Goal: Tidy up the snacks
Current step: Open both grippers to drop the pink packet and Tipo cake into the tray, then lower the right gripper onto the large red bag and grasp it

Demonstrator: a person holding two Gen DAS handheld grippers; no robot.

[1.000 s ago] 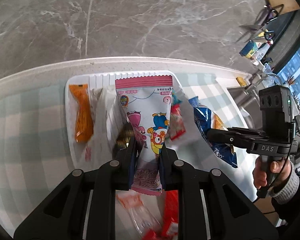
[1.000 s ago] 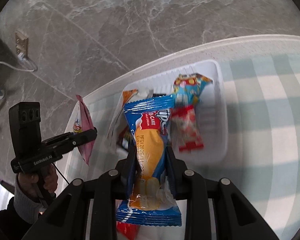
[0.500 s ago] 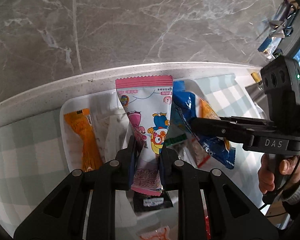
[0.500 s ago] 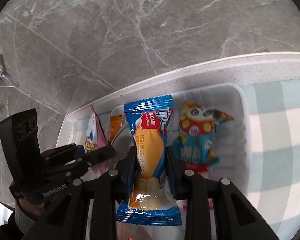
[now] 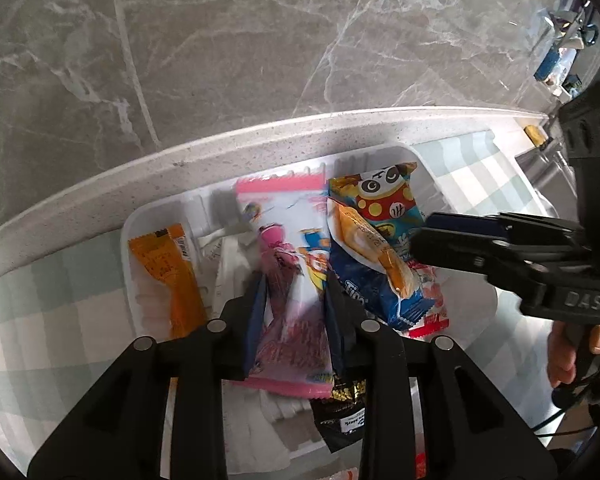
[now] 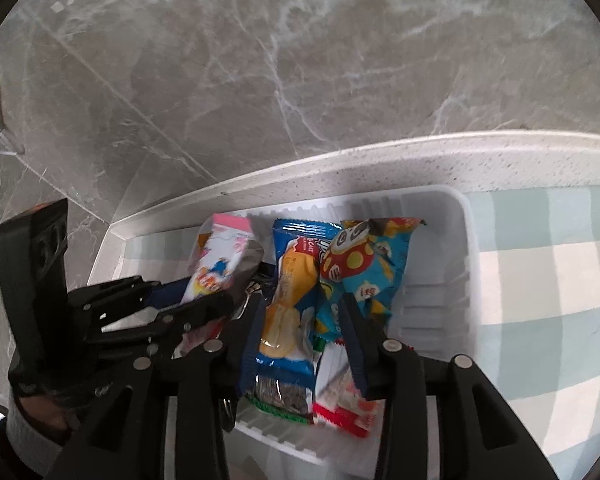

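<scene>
Several snacks already lie in the white tray (image 6: 470, 264) on the tabletop, both tools hang over it with jaws apart, the pink packet (image 5: 292, 276) and blue cake packet (image 6: 288, 312) loose between them, seemingly just delivered.

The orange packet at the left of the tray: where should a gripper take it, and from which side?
Probably pinch across its narrow width near the middle, coming from above: the orange packet lies flat, lengthwise along the tray wall.
</scene>
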